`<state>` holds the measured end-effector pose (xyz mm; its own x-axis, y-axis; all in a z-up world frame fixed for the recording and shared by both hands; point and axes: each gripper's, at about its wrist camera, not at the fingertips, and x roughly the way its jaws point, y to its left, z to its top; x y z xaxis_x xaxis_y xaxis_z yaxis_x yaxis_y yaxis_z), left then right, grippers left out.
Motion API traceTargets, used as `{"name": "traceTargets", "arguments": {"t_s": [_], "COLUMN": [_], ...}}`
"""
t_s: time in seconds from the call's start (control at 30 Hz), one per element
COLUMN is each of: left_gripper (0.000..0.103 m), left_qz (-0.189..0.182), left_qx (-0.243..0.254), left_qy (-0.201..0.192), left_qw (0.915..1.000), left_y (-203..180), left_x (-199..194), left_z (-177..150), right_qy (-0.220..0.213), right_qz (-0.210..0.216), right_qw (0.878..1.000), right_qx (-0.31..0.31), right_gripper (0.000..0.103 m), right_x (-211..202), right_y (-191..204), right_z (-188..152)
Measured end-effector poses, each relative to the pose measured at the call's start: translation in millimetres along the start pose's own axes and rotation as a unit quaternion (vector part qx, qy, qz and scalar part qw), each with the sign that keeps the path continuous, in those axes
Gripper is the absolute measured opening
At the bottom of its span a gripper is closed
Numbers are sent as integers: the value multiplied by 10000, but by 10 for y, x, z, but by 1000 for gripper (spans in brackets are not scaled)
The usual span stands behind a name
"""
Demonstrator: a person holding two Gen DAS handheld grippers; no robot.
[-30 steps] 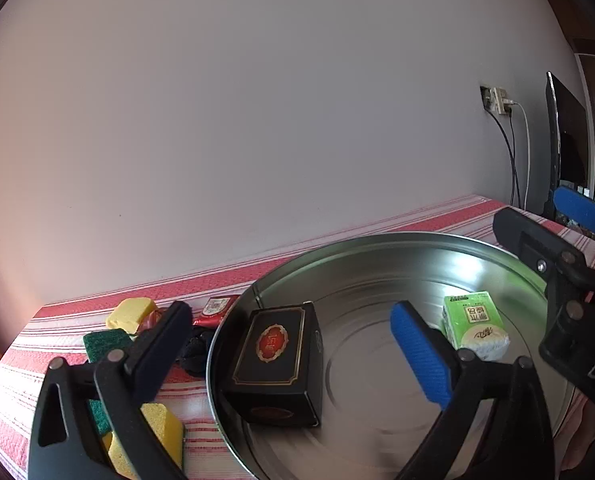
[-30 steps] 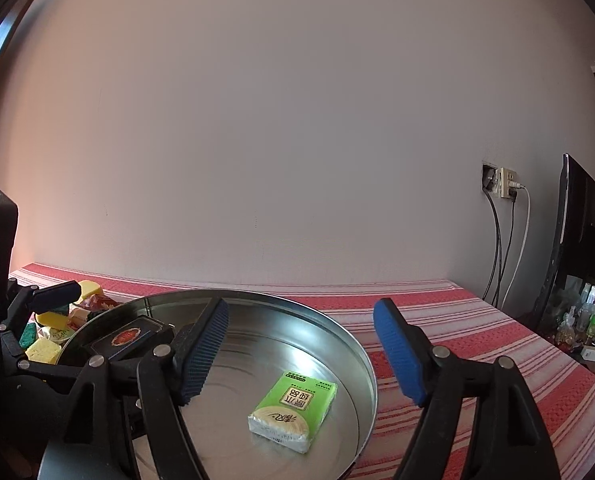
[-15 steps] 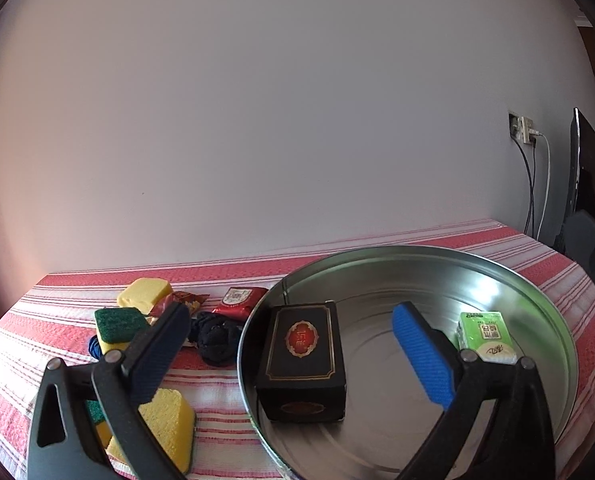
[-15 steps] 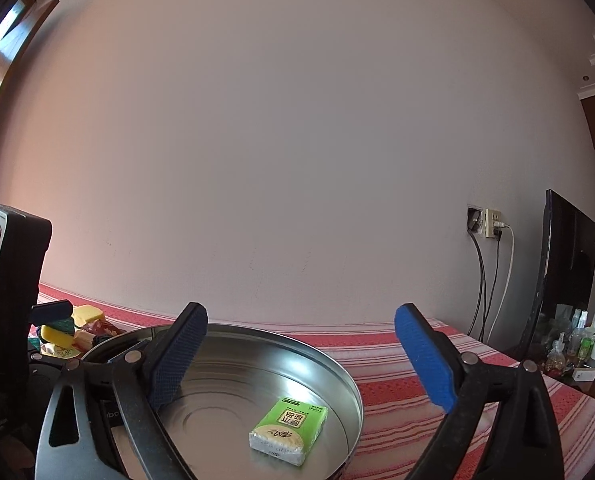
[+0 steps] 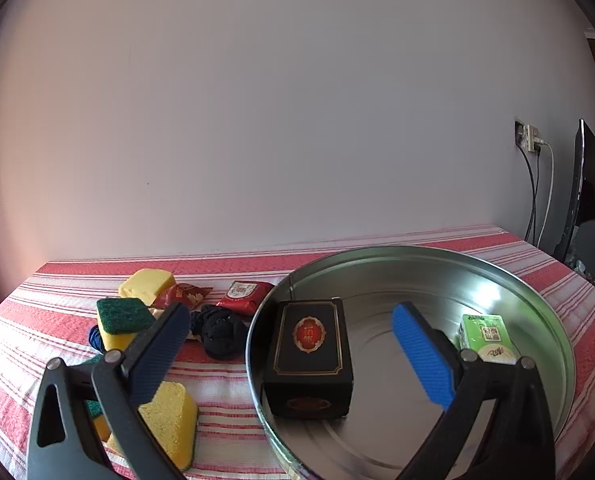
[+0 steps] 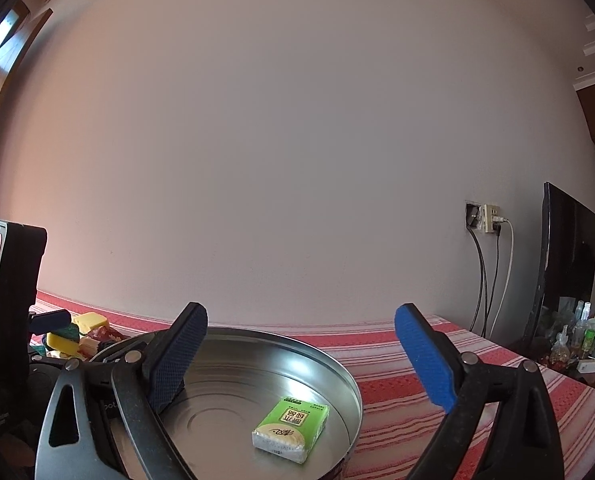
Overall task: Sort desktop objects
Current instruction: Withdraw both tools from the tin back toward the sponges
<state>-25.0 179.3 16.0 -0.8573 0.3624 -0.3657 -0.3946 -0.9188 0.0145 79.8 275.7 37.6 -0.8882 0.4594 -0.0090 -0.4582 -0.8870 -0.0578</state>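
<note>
A round metal tray (image 5: 537, 292) sits on the red-striped tablecloth. Inside it lie a black box with a red emblem (image 5: 309, 344) on the left and a green tissue pack (image 5: 487, 336) on the right. My left gripper (image 5: 289, 312) is open above the tray's near left side, with nothing held between its fingers. Left of the tray lie yellow sponges (image 5: 169, 424), a green-topped sponge (image 5: 123, 314), red packets (image 5: 243, 292) and a black tangled bundle (image 5: 221, 332). My right gripper (image 6: 300, 314) is open wide above the tray (image 6: 337, 364). The green pack (image 6: 293, 432) lies well below it.
The plain wall rises close behind the table's far edge. A wall socket with cables (image 6: 487, 220) and a dark monitor (image 6: 565, 260) stand at the right, with small bottles (image 6: 581, 332) beyond. The left gripper's body (image 6: 13, 280) fills the left edge of the right wrist view.
The right gripper's jaws spread wider and it tipped up and pulled back from the green pack. The left gripper rolled to level, and the right gripper slid out of its view.
</note>
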Motion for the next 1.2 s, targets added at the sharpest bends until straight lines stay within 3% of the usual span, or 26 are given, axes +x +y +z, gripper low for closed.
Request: {"name": "traceTargets", "arguments": {"t_s": [0.27,0.5,0.77,1.0,1.2], "left_gripper": [103,102,102,102,102], "left_qz": [206,531,1191,2023,2644], "left_qx": [-36,134,-99,-763,-1052], "left_qy": [245,210,235,559,771], "left_qw": [9995,9983,9926,9747,9556], "left_y": [167,337,1003,1918,2407], "left_x": [70,89,141,186,164], "left_z": [-13,-9,6,-38,-86], "right_qy": [208,556,604,792,1064], "right_qz": [143,594,1169,1862,2487], "right_qw": [9992,9941,9905,9793,9619], "right_qx": [296,721,411,83,-405], "right_gripper": [97,97,97,97,97], "right_x": [67,46,-85,-198,-288], "right_y": [-68,53,460,972,1547], "right_z": [-19,-61,-55,-58,-80]}}
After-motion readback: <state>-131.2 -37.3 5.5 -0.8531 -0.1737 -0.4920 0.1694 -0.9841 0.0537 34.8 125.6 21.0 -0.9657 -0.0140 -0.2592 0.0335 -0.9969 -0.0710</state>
